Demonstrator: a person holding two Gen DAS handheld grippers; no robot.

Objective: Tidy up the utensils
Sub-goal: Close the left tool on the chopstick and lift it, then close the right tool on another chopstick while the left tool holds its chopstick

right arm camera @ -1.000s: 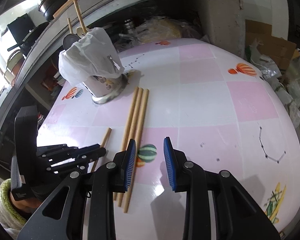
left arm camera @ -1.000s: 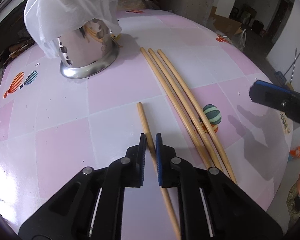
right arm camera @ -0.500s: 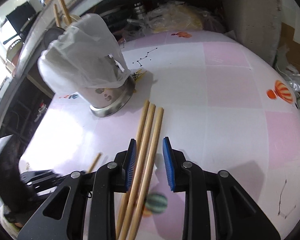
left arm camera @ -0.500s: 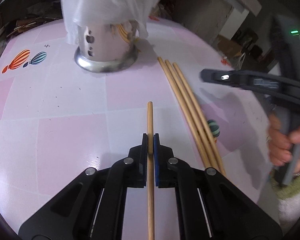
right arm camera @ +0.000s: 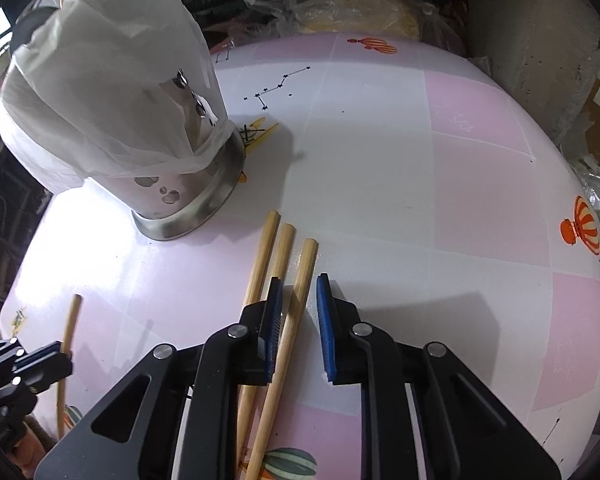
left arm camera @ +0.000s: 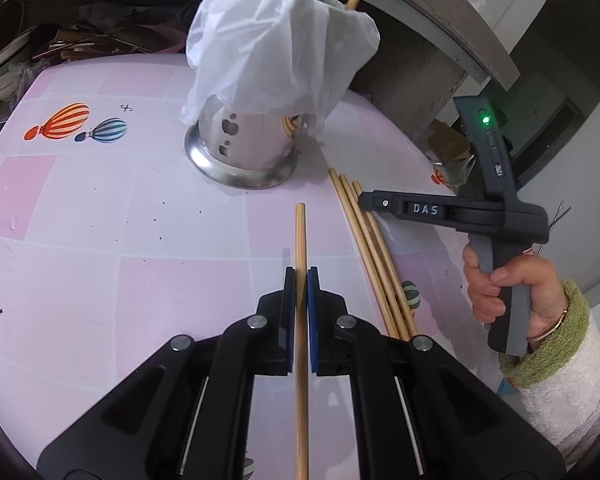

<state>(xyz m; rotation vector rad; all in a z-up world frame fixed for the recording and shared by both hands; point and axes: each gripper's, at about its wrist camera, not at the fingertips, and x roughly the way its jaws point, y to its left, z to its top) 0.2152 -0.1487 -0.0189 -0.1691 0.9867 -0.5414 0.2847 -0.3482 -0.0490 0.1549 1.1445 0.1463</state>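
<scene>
From my left wrist camera, my left gripper (left arm camera: 301,280) is clamped on a single wooden chopstick (left arm camera: 301,236), the blue pads pressed against both its sides. The stick runs straight ahead between the fingers, its far tip pointing toward the perforated steel utensil holder (left arm camera: 240,148). A white plastic bag (left arm camera: 276,48) is draped over the holder's top, with wooden sticks poking up out of it. To the right, three more chopsticks (left arm camera: 364,232) lie side by side on the pink-and-white checked tablecloth (left arm camera: 100,240). My right hand (left arm camera: 508,292), in a green-cuffed white sleeve, grips the handle of the other tool above them.

From my right wrist camera, my right gripper (right arm camera: 298,304) is closing around the rightmost chopstick (right arm camera: 296,304) of the three. That stick lies between the blue pads, close against the left one, with a clear gap to the right one, so nothing is pinched yet. The other two chopsticks (right arm camera: 266,252) lie just left of the left finger. The bag-covered holder (right arm camera: 172,200) stands beyond them to the left. At the lower left, my left gripper (right arm camera: 66,350) holds its single chopstick (right arm camera: 71,320).
</scene>
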